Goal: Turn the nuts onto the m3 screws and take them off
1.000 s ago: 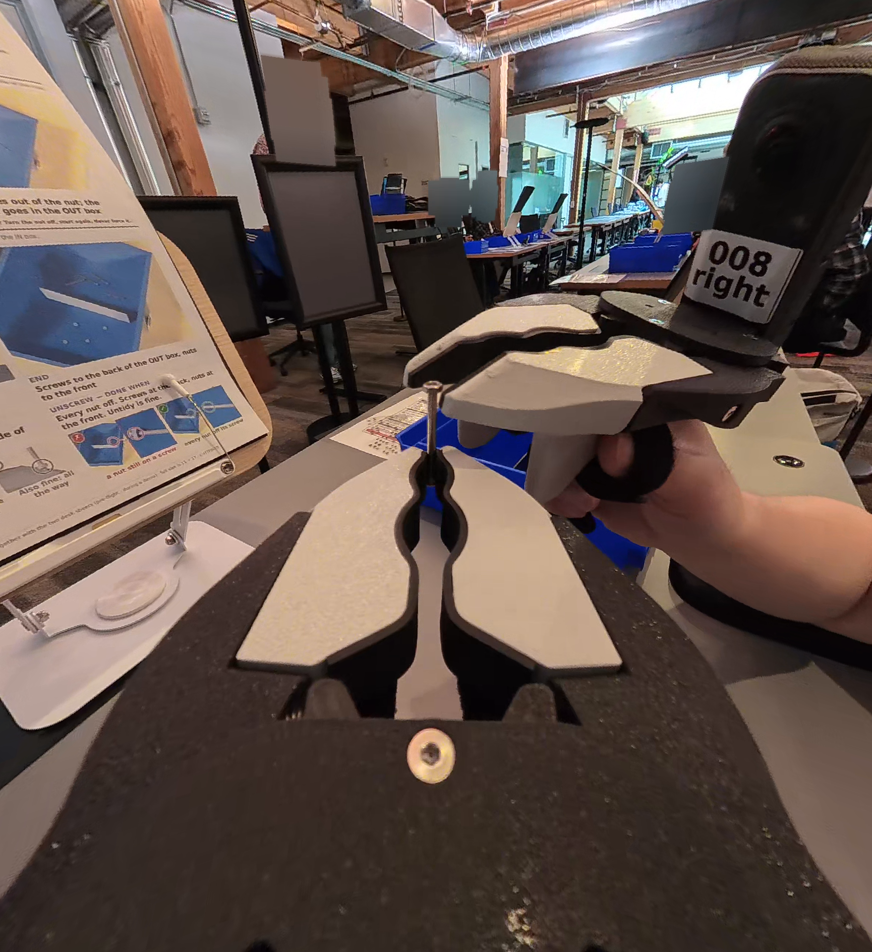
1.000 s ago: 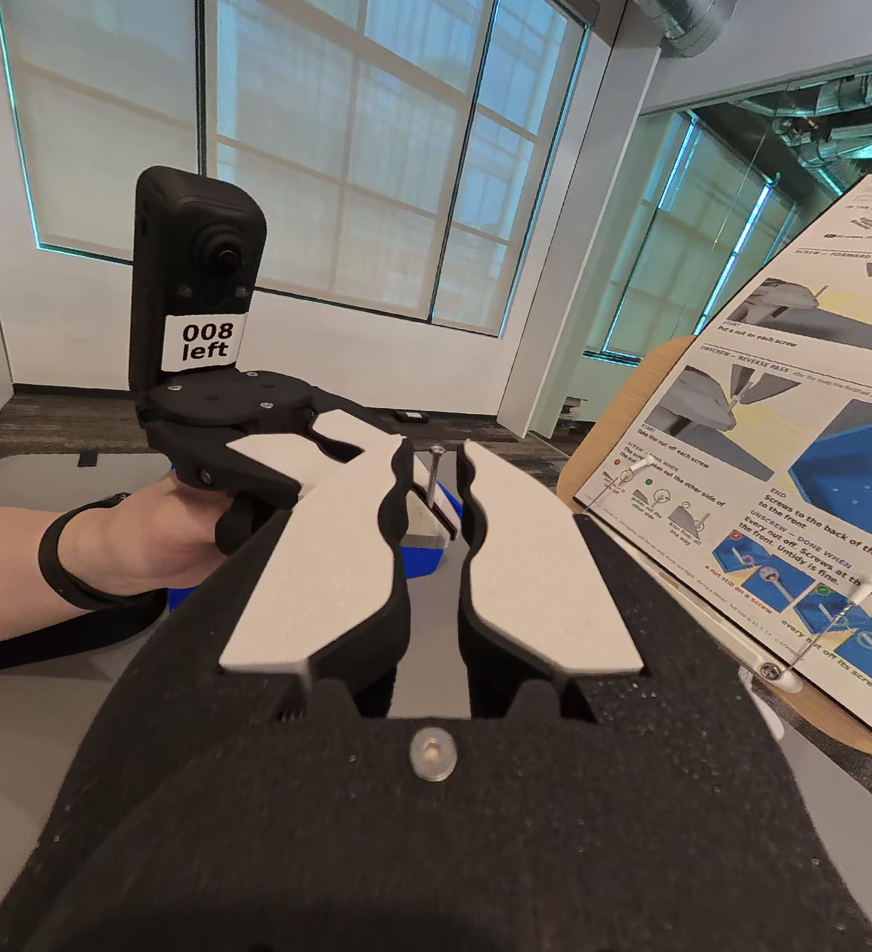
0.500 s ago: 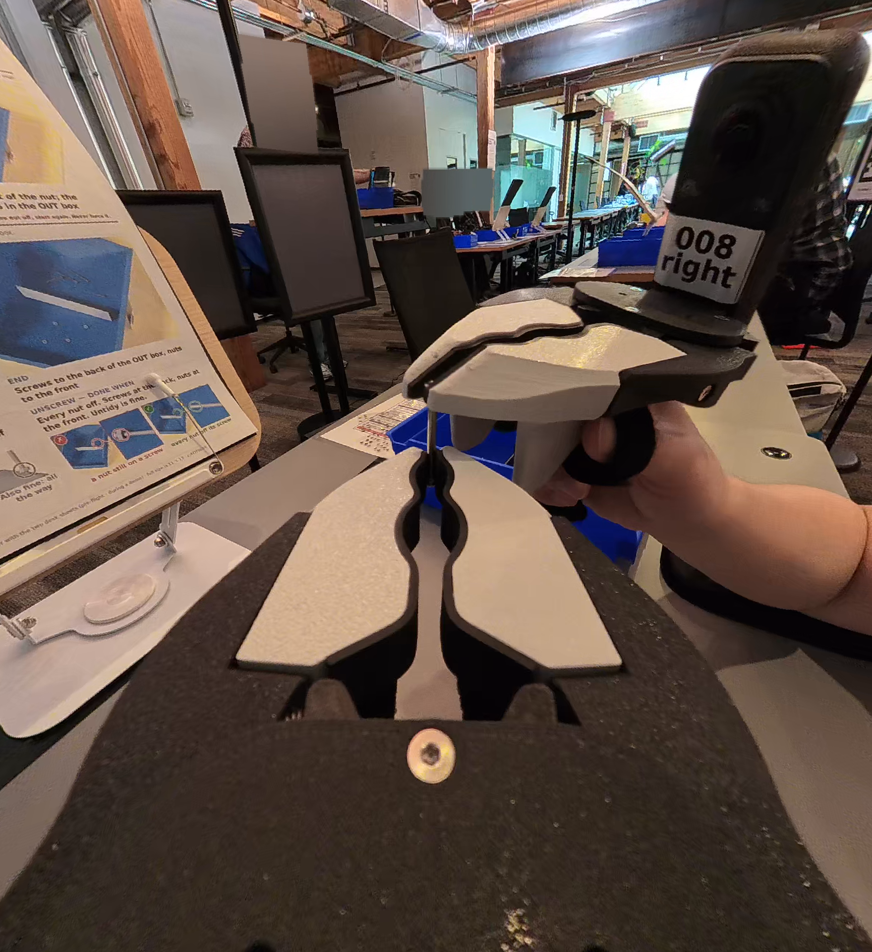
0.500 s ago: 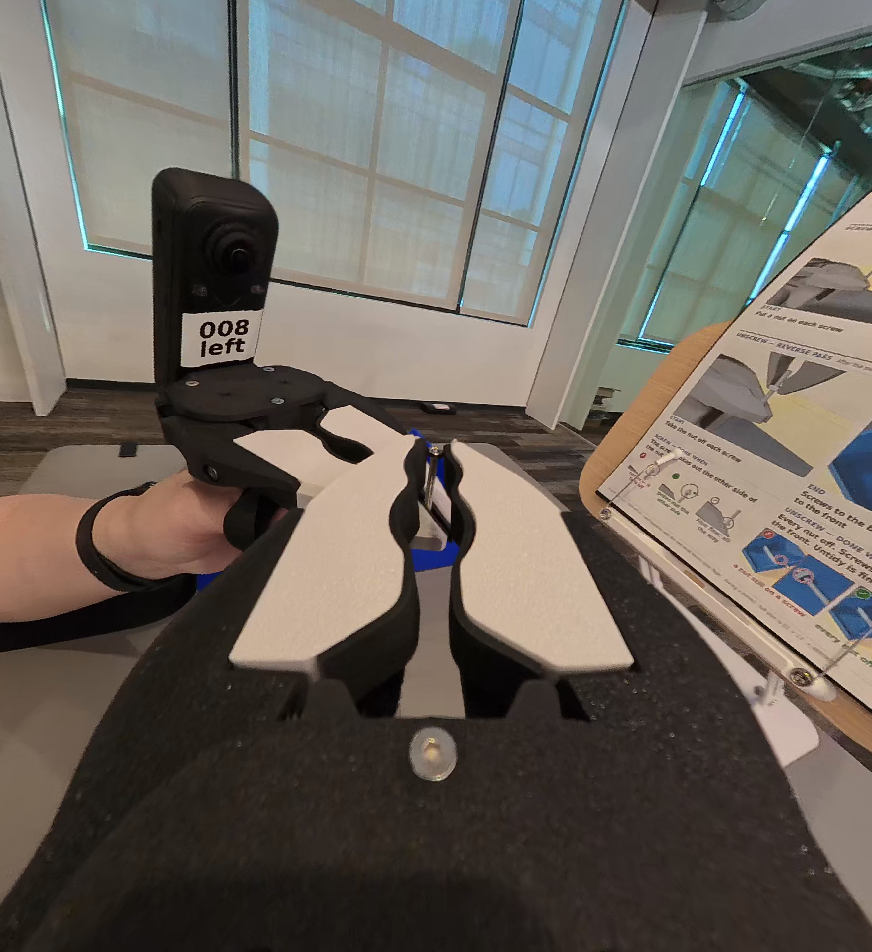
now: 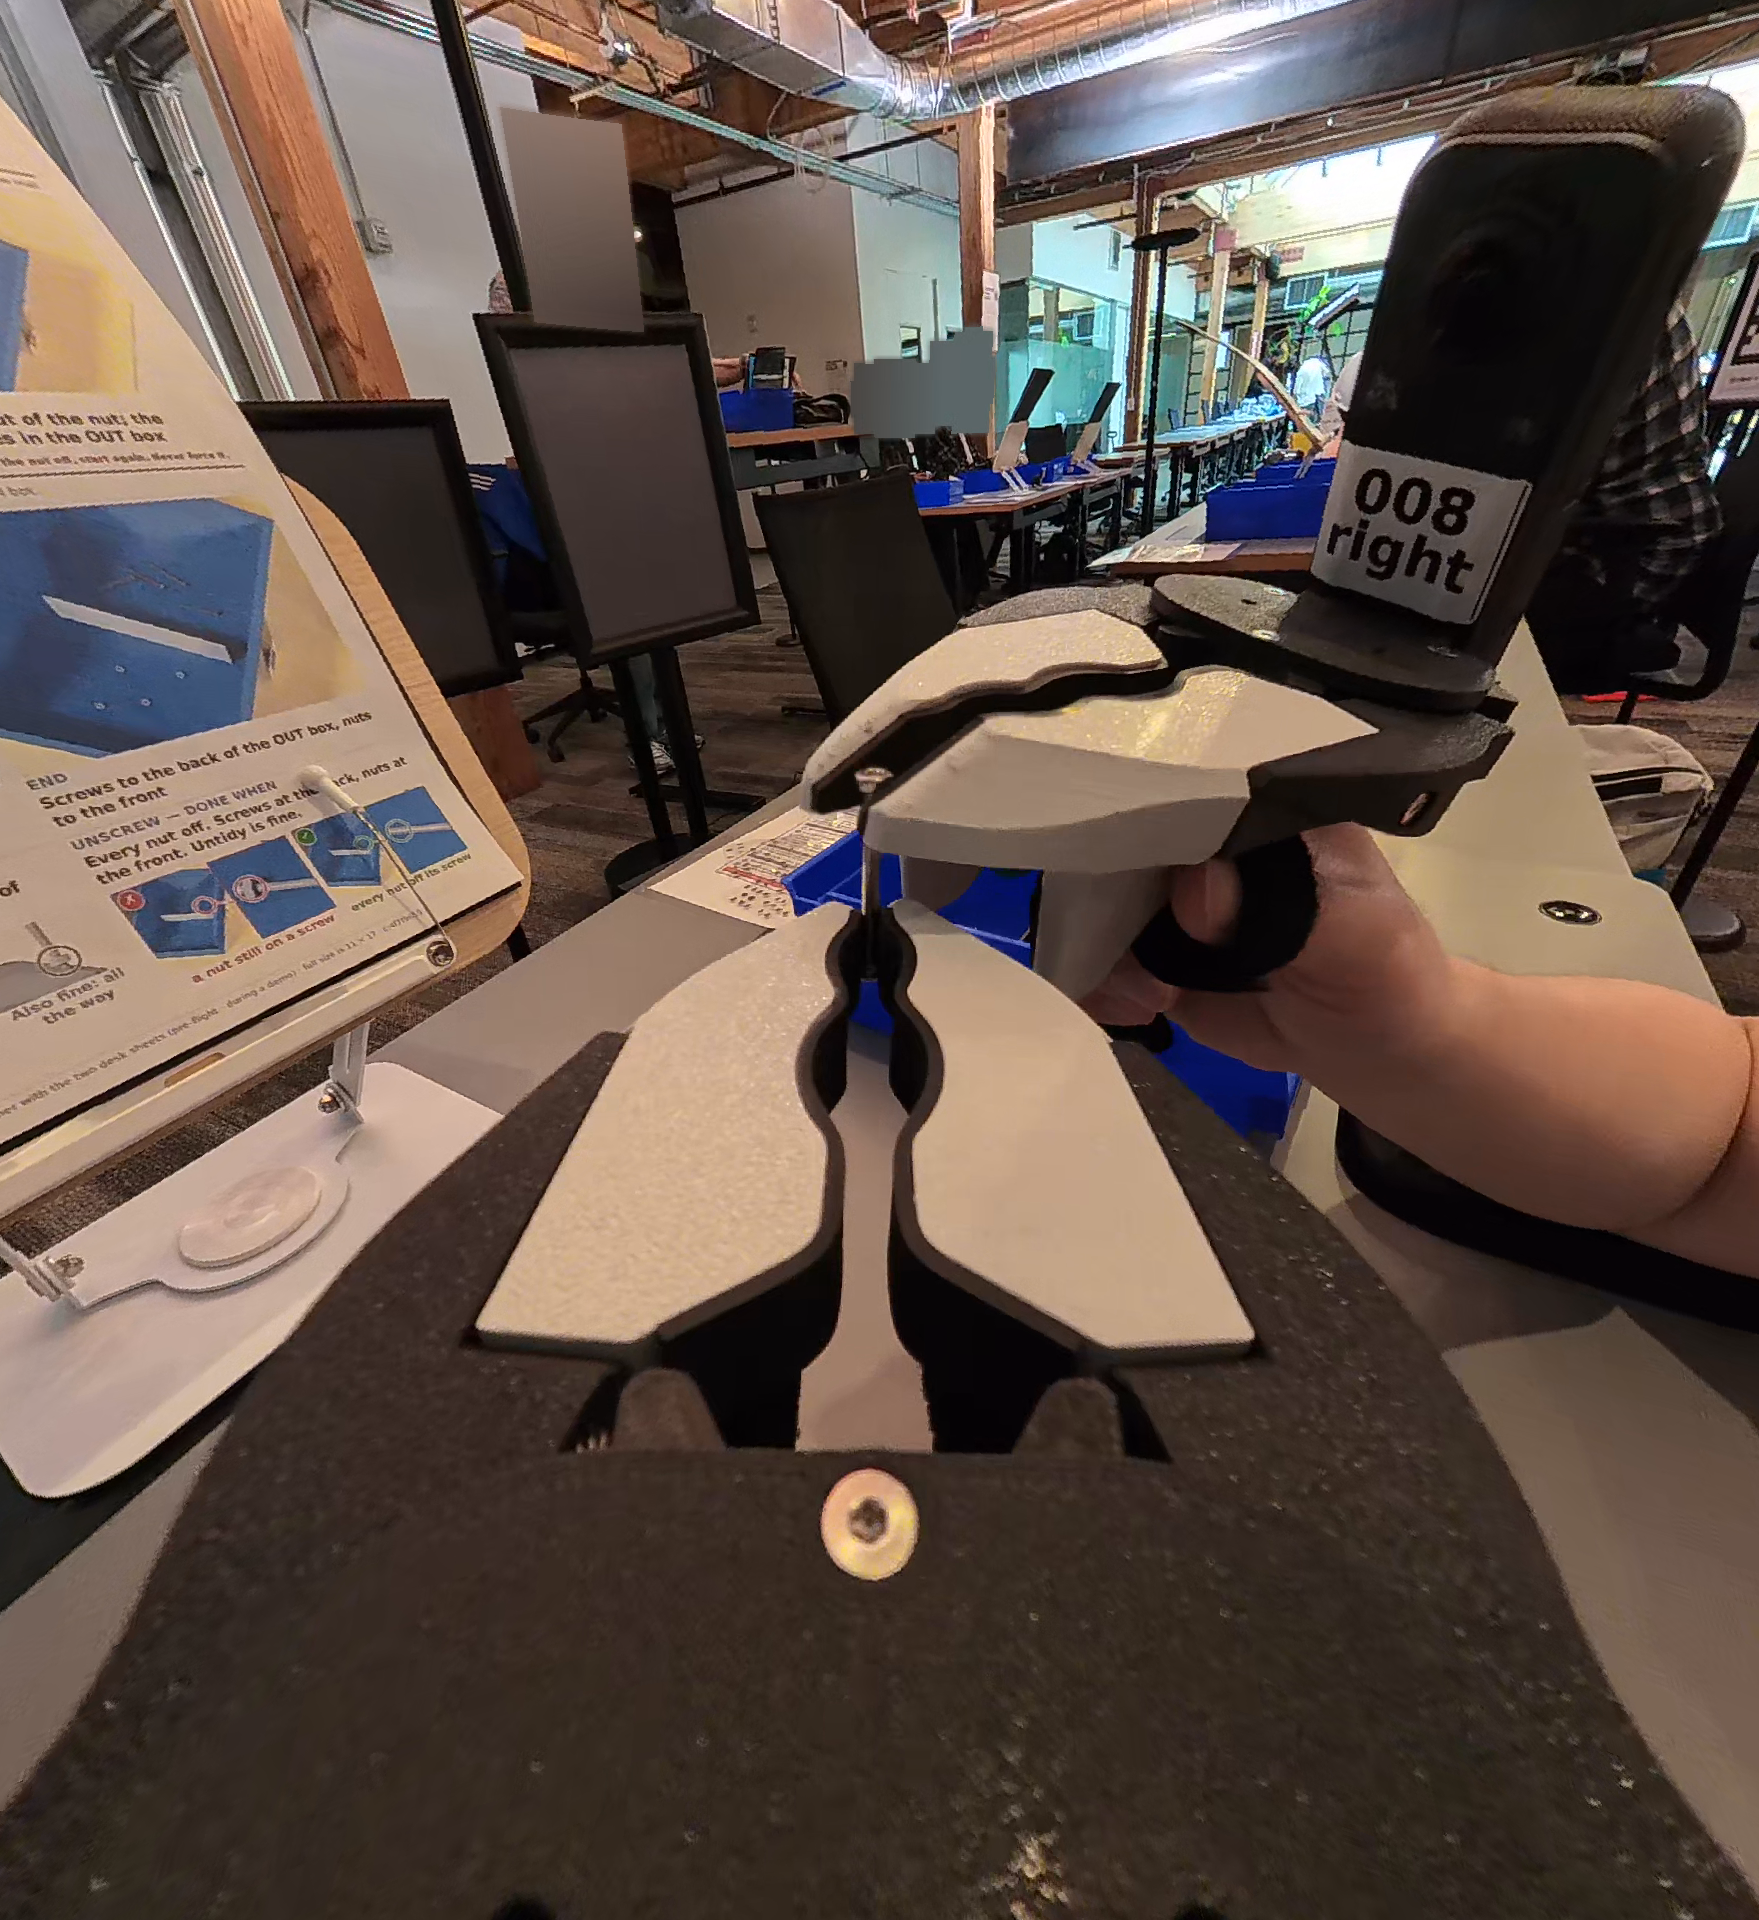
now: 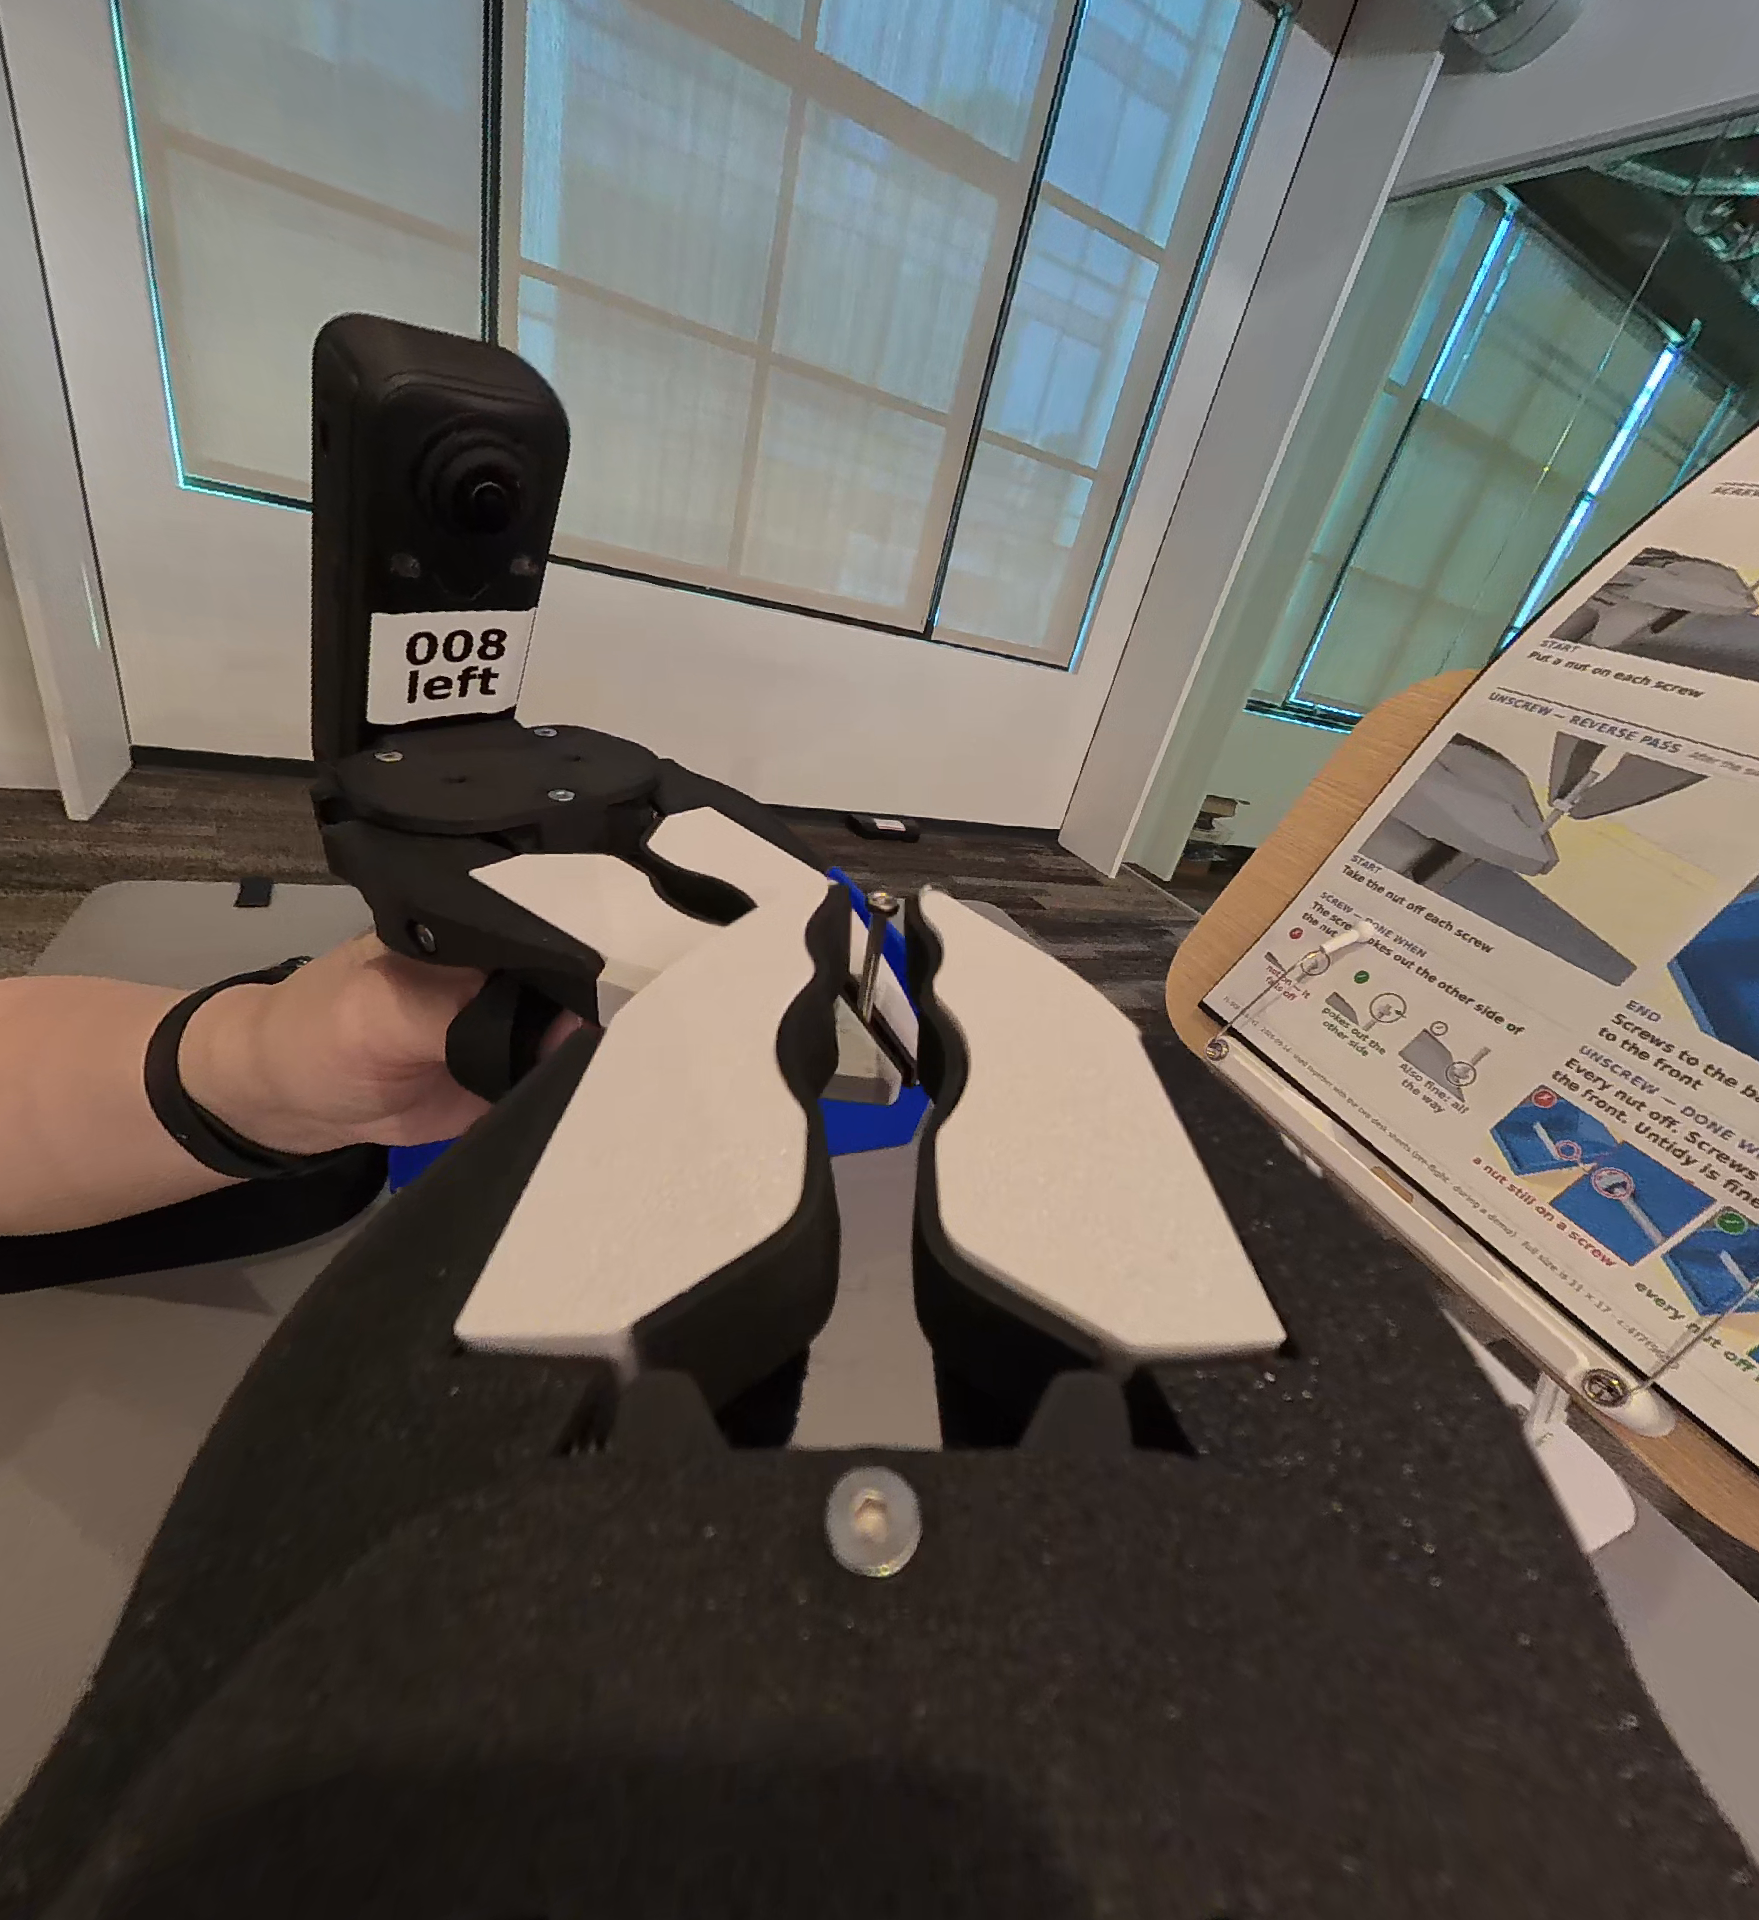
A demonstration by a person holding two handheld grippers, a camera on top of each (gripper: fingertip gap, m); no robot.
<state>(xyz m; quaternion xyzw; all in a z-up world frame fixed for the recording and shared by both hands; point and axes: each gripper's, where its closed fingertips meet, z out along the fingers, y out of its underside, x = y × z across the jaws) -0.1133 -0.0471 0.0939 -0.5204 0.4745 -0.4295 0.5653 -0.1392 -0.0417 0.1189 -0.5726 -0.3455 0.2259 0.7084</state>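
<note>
The left gripper (image 5: 870, 951) jaws stay clamped on the lower shank of the upright screw (image 5: 869, 862). Half a second ago the right gripper (image 6: 880, 935) jaws pinched the screw near its head; now they stand narrowly apart around it, over the blue bin (image 5: 1223, 1070).

Slender silver metal M3 screw (image 5: 869, 873), thin shank with a small rounded head at the top. Pose: upright, near vertical in the left wrist view; leaning slightly in the right wrist view (image 6: 873, 956). Lower end of the shank is pinched between the tips of the white-faced, black-edged left gripper (image 5: 870, 940). Head sits at the tips of the matching right gripper (image 6: 880, 920), whose fingers flank the upper shank with a narrow gap either side. Whether a nut is on the shank cannot be made out.
</note>
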